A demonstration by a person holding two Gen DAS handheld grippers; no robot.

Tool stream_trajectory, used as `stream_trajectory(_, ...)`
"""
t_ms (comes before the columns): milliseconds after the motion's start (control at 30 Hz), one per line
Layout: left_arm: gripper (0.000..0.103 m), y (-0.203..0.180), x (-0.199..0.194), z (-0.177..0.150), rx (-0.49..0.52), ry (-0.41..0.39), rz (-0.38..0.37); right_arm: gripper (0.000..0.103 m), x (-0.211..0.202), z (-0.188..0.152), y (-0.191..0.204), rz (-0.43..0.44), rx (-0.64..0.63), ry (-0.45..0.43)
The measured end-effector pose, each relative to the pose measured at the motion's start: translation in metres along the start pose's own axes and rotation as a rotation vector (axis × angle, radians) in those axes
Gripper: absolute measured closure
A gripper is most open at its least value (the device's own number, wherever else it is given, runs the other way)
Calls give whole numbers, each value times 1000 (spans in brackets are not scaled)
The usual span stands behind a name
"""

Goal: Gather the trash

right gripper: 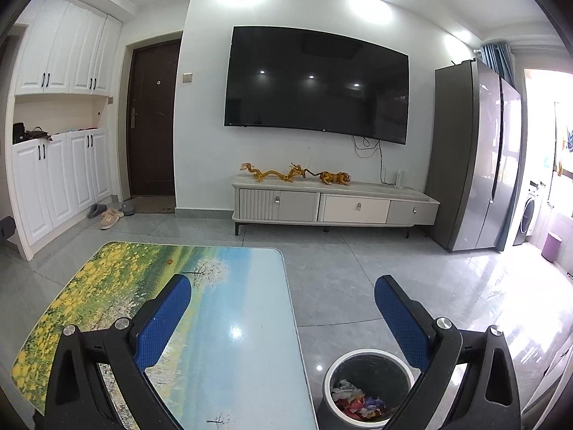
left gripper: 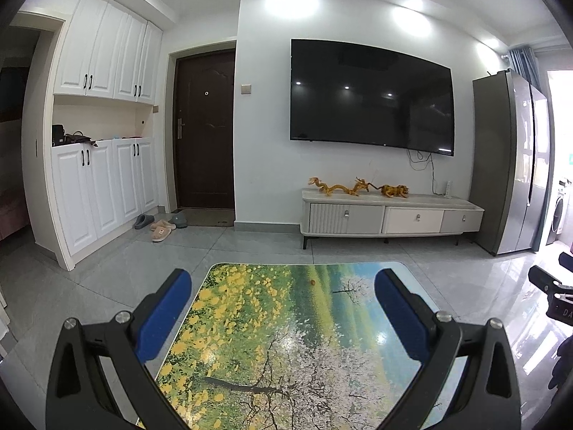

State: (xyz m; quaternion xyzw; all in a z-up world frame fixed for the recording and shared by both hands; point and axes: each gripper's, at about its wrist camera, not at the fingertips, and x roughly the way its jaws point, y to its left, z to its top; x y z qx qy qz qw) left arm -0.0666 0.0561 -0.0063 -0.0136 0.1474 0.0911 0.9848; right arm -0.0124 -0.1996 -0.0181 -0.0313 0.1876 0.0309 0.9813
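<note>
A low table (left gripper: pixel 286 340) with a printed landscape top fills the lower middle of the left wrist view; it also shows in the right wrist view (right gripper: pixel 222 322). One small orange scrap (left gripper: pixel 312 281) lies near its far edge, also seen in the right wrist view (right gripper: pixel 169 261). My left gripper (left gripper: pixel 283 286) is open and empty above the table. My right gripper (right gripper: pixel 283 292) is open and empty, held over the table's right edge and a round trash bin (right gripper: pixel 369 390) on the floor. The bin holds crumpled colourful wrappers (right gripper: pixel 358 399).
A TV stand (right gripper: pixel 333 204) with golden figurines stands against the far wall under a wall TV (right gripper: pixel 315 82). A grey fridge (right gripper: pixel 476 154) is at the right. White cabinets (left gripper: pixel 100 179), a dark door and slippers (left gripper: pixel 161 229) are at the left.
</note>
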Motion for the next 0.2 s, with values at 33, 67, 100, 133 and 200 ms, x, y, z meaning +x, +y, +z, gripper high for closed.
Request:
stream_trajectory(33,0,0,-4,1,0,-8,-2,0,-4,1,-1,1,1,-8)
stream_trajectory(67,0,-1,-8,3,1,-16,-3,0,-8,2,-1,3,2,-16)
stream_trajectory(100,0,-1,-12,4,0,-23,-4,0,-13,2,-2,5,2,-23)
stream_trajectory(133,0,-1,-15,6,0,-29,-4,0,-17,3,-2,7,3,-31)
stream_trajectory(200,0,1,-21,9,-1,-40,-5,0,-24,6,-2,10,5,-47)
